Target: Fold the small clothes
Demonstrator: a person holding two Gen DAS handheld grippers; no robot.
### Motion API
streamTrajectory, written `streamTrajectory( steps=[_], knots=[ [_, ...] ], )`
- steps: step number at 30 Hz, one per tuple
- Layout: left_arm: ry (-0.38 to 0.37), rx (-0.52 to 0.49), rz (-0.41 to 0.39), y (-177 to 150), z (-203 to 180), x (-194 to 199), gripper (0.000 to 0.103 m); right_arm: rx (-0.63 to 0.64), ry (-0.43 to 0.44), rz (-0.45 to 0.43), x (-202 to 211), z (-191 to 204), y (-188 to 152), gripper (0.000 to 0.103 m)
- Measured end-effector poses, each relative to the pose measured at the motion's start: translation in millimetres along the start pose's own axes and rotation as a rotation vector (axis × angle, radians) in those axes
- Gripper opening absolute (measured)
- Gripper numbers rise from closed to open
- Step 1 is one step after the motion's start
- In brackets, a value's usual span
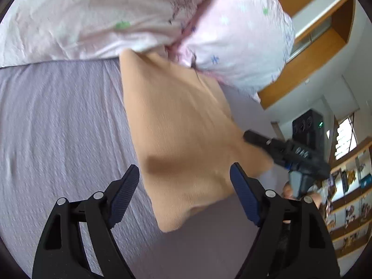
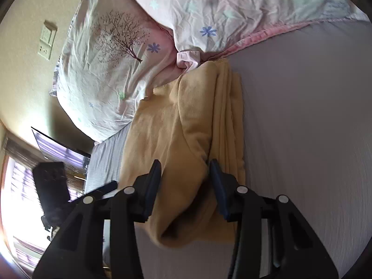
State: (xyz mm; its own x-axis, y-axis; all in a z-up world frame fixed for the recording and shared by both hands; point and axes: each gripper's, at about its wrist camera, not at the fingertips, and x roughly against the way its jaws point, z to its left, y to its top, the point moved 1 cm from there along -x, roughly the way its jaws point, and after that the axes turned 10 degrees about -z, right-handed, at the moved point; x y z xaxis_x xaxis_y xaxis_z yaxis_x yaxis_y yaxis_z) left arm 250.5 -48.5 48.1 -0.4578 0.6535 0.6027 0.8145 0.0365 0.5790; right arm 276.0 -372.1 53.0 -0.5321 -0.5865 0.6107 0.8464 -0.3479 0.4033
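Bedsheet (image 1: 58,121), pale lilac, carries a tan cloth (image 1: 181,125) whose far end touches the flowered pillows (image 1: 139,16). Going left to right in the left wrist view: the left gripper (image 1: 184,191) hovers with its jaws spread wide, nothing between them, the near edge of the cloth lying just beyond; further right, the right gripper (image 1: 253,138) reaches in at the cloth's side edge. Its own view shows several layers stacked along the right side, with a raised fold bunched between the fingers (image 2: 218,186); whether they pinch it I cannot tell. The work looks mid-fold. Next, probably, the free edge wants carrying across and smoothing flat.
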Motion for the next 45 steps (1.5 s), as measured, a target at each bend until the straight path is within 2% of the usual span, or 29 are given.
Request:
streamTrajectory(
  steps=[3, 6, 9, 10, 11, 13, 16, 18, 19, 20, 21, 22, 23, 24, 25, 27, 30, 31, 32, 33, 34, 35, 38, 42, 43, 44, 45],
  knots=[
    [-0.002, -0.013, 0.033, -7.3, -2.6, -10.6, 0.080, -0.051, 0.004, 0.014, 8.6, -6.5, -2.6, 0.047],
    [0.020, -0.038, 0.032, -10.0, -5.5, -16.3, 0.083, -0.065, -0.008, 0.051, 4.8, -7.9, -5.4, 0.047],
    [0.029, -0.046, 0.030, -10.6, -6.9, -17.5, 0.083, -0.095, 0.028, 0.069, -3.3, -10.1, -5.1, 0.046],
    [0.032, -0.050, 0.031, -10.9, -6.6, -17.7, 0.084, -0.095, 0.039, 0.072, -6.0, -9.9, -5.3, 0.033],
    [0.039, -0.054, 0.035, -10.8, -6.9, -19.4, 0.084, -0.078, 0.059, 0.072, -10.9, -7.2, -5.5, 0.014],
    [0.043, -0.054, 0.037, -10.9, -6.2, -20.5, 0.084, -0.062, 0.086, 0.033, -9.4, -5.2, -4.0, 0.012],
    [0.025, -0.050, 0.041, -11.5, -5.7, -22.2, 0.084, -0.049, 0.114, -0.080, 19.2, -3.0, 1.9, 0.007],
    [0.012, -0.038, 0.068, -14.3, -4.1, -26.1, 0.084, -0.029, 0.057, -0.106, 31.9, -8.1, -1.0, 0.006],
    [0.015, -0.034, 0.073, -14.9, -2.7, -27.5, 0.084, -0.023, 0.036, -0.078, 29.2, -11.3, -3.8, 0.010],
    [0.017, -0.027, 0.069, -14.2, -0.3, -28.3, 0.084, -0.037, 0.005, -0.011, 23.4, -18.5, -9.5, 0.019],
    [0.014, -0.017, 0.061, -12.5, 1.8, -28.2, 0.084, -0.068, 0.000, 0.000, 24.9, -24.0, -11.0, 0.024],
    [0.006, 0.008, 0.049, -8.6, 5.7, -28.8, 0.084, -0.100, 0.012, -0.026, 31.8, -29.9, -9.2, 0.040],
    [0.001, 0.030, 0.045, -5.7, 8.4, -29.0, 0.084, -0.118, 0.017, -0.058, 37.8, -33.6, -5.6, 0.067],
    [-0.007, 0.054, 0.042, -2.5, 11.3, -30.5, 0.084, -0.134, 0.027, -0.094, 43.5, -37.1, -1.0, 0.076],
    [-0.015, 0.073, 0.041, 0.5, 13.6, -32.7, 0.084, -0.144, 0.047, -0.105, 45.8, -39.3, 2.6, 0.079],
    [-0.019, 0.109, 0.041, 6.5, 18.3, -41.0, 0.084, -0.171, 0.091, -0.040, 33.5, -43.3, 6.8, 0.078],
    [-0.056, 0.179, 0.043, 8.6, 25.0, -52.9, 0.077, -0.171, 0.104, 0.047, 14.5, -43.7, -0.5, 0.068],
    [-0.061, 0.197, 0.045, 8.0, 27.5, -56.2, 0.071, -0.171, 0.107, 0.071, 8.2, -43.9, -4.2, 0.063],
    [-0.066, 0.208, 0.037, 7.7, 29.3, -56.8, 0.065, -0.173, 0.110, 0.080, 3.6, -43.5, -6.5, 0.049],
    [-0.067, 0.219, 0.035, 7.7, 32.0, -57.6, 0.060, -0.177, 0.119, 0.089, -1.4, -44.5, -8.9, 0.040],
    [-0.067, 0.230, 0.039, 7.5, 34.6, -57.9, 0.049, -0.185, 0.139, 0.093, -3.8, -45.2, -11.0, 0.028],
    [-0.082, 0.241, 0.039, 7.7, 38.6, -56.6, 0.039, -0.190, 0.158, 0.089, -5.6, -44.1, -12.7, 0.024],
    [-0.120, 0.226, 0.018, 10.5, 41.8, -45.5, 0.028, -0.150, 0.209, 0.047, 0.2, -25.8, -12.0, 0.018],
    [-0.130, 0.175, -0.052, 9.7, 44.2, -2.2, 0.027, -0.055, 0.287, 0.043, 9.2, 14.4, -18.6, 0.016],
    [-0.130, 0.165, -0.068, 6.9, 46.5, 9.7, 0.027, -0.007, 0.281, 0.062, 7.2, 25.4, -24.4, 0.017],
    [-0.107, 0.138, -0.069, 1.3, 49.8, 20.3, 0.030, 0.029, 0.251, 0.091, 2.5, 31.4, -27.9, 0.023],
    [-0.052, 0.102, -0.049, -5.2, 52.5, 25.4, 0.032, 0.061, 0.205, 0.136, -4.3, 35.5, -32.4, 0.027]
  ],
)
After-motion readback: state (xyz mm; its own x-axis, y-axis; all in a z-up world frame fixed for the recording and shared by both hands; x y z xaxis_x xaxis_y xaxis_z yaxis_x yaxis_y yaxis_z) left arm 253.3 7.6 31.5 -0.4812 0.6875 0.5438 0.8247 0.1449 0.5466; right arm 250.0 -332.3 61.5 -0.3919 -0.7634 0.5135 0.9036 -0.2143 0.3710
